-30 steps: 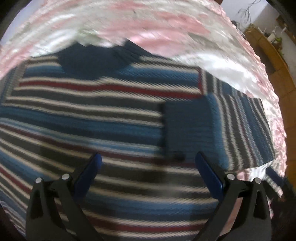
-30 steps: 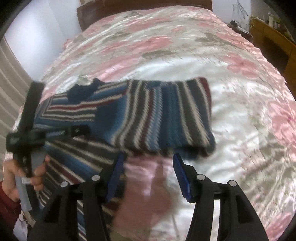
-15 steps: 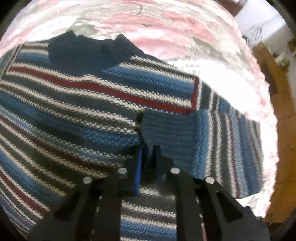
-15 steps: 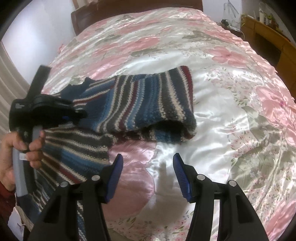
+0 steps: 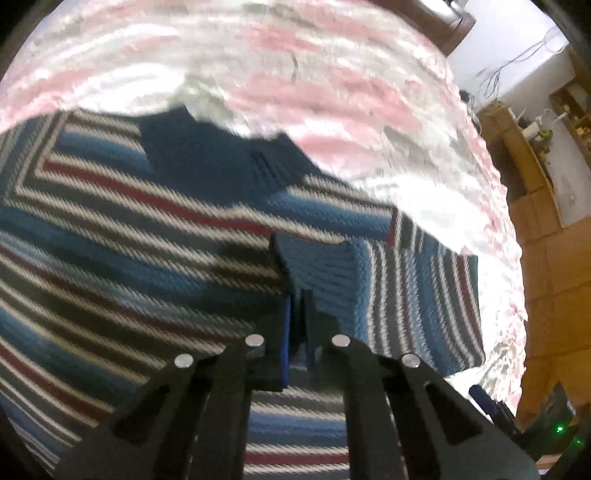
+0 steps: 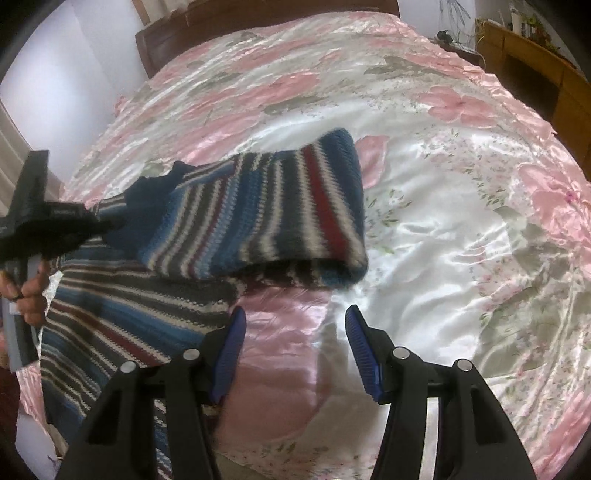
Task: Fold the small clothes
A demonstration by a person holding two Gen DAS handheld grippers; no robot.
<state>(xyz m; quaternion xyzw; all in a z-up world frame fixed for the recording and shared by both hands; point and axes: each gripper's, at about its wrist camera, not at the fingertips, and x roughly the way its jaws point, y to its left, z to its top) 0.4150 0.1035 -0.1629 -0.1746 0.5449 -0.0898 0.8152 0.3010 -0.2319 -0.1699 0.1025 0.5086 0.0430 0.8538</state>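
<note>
Left wrist view: the left tool (image 5: 298, 325) sits at lower centre of the frame, its blue-padded fingers (image 5: 285, 343) pressed together on the blue ribbed cuff of the sleeve (image 5: 369, 280) of a striped knitted sweater (image 5: 122, 258). The sweater, banded in blue, grey, white and dark red with a navy collar (image 5: 207, 155), fills the left and centre of the frame and lies on a bed (image 5: 295, 74) covered in shiny pink-and-white floral satin. The sleeve crosses toward the right of the frame, over the sweater body. Wooden furniture (image 5: 532, 177) stands at the right edge.

Right wrist view: the right tool (image 6: 295, 350) occupies the lower centre, its fingers spread apart and gripping nothing, above a pink patch of the bed cover. The sweater lies left of centre; its sleeve is raised off the body toward the left tool at the left edge, forming a loose fold. A person's hand (image 6: 27, 291) grips that tool's handle at middle left. A dark wooden headboard (image 6: 258, 18) spans the top.
</note>
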